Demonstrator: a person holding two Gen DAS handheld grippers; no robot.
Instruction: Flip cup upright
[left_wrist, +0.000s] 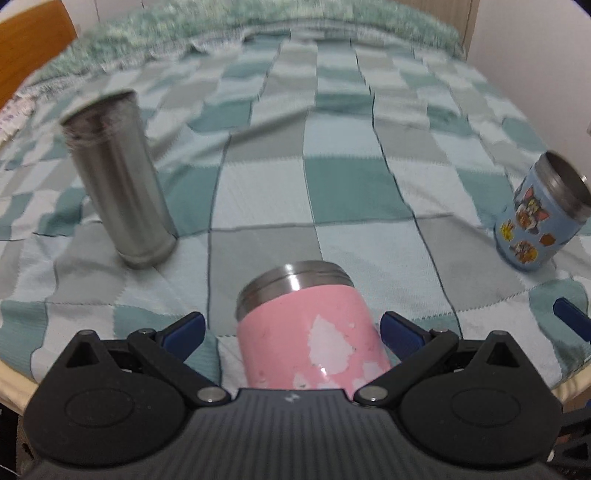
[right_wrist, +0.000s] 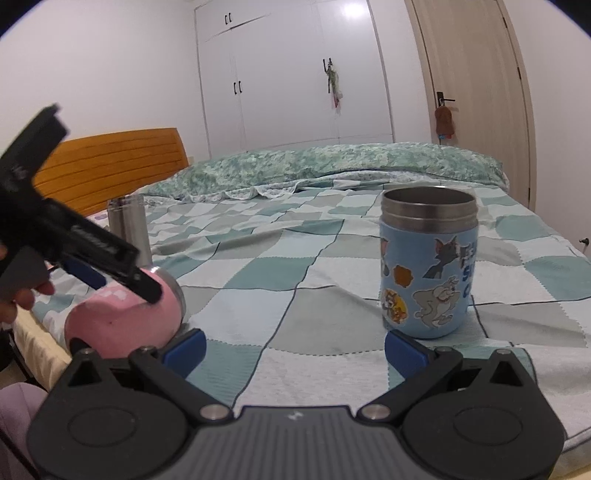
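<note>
A pink cup (left_wrist: 310, 332) with a steel rim lies on its side on the checkered bedspread, rim pointing away from me. My left gripper (left_wrist: 291, 328) is open, its blue pads either side of the cup body, the right pad close to it. In the right wrist view the pink cup (right_wrist: 125, 317) lies at the left with the left gripper (right_wrist: 110, 273) over it. My right gripper (right_wrist: 293, 347) is open and empty, just in front of an upright blue cartoon cup (right_wrist: 428, 266).
A tall steel cup (left_wrist: 118, 181) stands upright at the left. The blue cartoon cup (left_wrist: 543, 218) stands at the right. The bed's front edge (left_wrist: 14, 384) is close below the pink cup. A wooden headboard (right_wrist: 110, 162), wardrobe and door lie beyond.
</note>
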